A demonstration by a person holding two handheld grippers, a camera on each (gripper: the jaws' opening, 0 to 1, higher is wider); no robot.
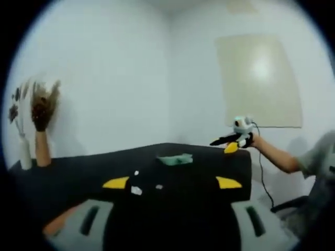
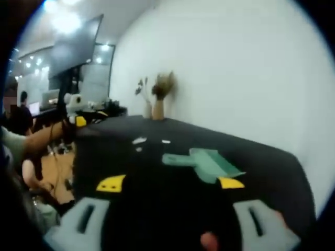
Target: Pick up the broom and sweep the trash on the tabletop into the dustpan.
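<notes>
Both grippers raised over table [image 1: 78, 172], jaws apart, empty; dustpan [image 2: 207, 162] untouched

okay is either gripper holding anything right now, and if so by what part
Nothing is held. The left gripper and the right gripper both have open jaws with empty space between them, above the black tabletop; the green plastic dustpan lies untouched.

Left gripper [image 1: 172, 182] held up and level, jaws wide apart, yellow tips [image 1: 116, 182] far from each other, nothing between them. Right gripper [image 2: 170, 183] just the same, jaws spread wide, holding nothing. Seen from the left gripper view, the right gripper out at the far side, held up in a hand [image 1: 256, 141], bare forearm [image 1: 276, 155] stretched out, grey sleeve [image 1: 317, 159] behind. Seen from the right gripper view, the left gripper small and blurry, probably open, arm [image 2: 39, 138] reaching out
</notes>
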